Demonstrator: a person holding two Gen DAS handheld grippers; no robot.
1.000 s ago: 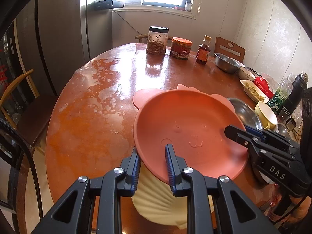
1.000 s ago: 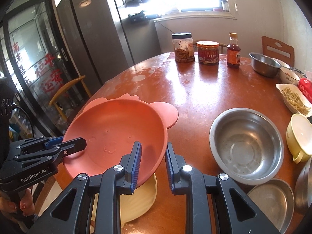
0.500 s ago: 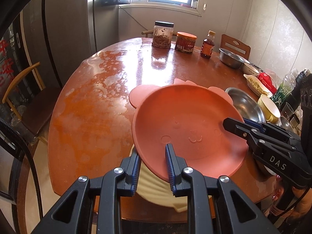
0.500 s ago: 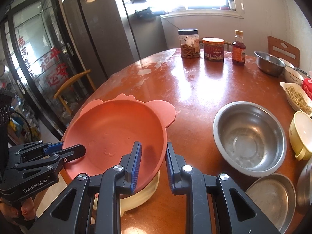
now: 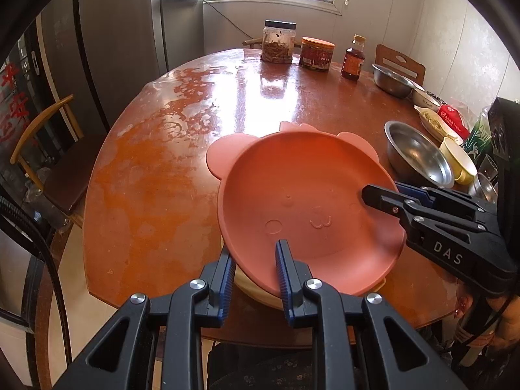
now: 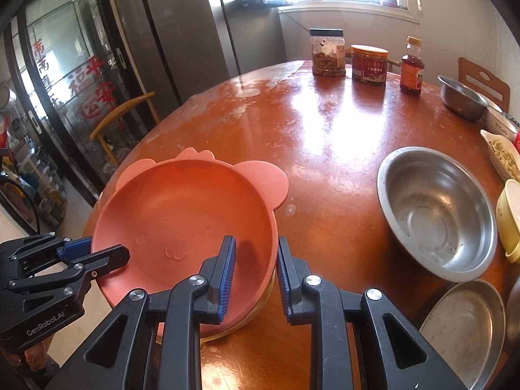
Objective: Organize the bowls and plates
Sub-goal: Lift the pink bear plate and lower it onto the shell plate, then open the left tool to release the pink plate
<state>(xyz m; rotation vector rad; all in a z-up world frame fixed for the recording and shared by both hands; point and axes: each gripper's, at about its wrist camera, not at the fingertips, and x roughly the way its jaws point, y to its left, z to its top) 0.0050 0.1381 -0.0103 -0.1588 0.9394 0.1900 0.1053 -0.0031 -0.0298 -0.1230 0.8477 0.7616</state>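
Observation:
A pink bear-shaped plate [image 5: 302,178] [image 6: 182,201] hangs slightly tilted just over a cream shell-shaped plate [image 5: 253,292] [image 6: 252,313], which lies near the front edge of the round brown table [image 5: 146,195]. My left gripper [image 5: 255,253] is shut on the pink plate's near rim. My right gripper [image 6: 255,243] is shut on the rim at the plate's right side. Each gripper also shows in the other's view: the right gripper [image 5: 380,195] and the left gripper [image 6: 97,255]. The pink plate hides most of the cream plate.
Right of the plates stand a large steel bowl [image 6: 435,214], a flat steel plate [image 6: 464,325] and a yellow cup [image 6: 510,217]. Two jars [image 6: 326,52] and a sauce bottle [image 6: 412,68] stand at the far edge. A wooden chair [image 5: 42,149] is to the left.
Both grippers have come down with the pink plate. It now sits lower and covers more of the cream plate than before.

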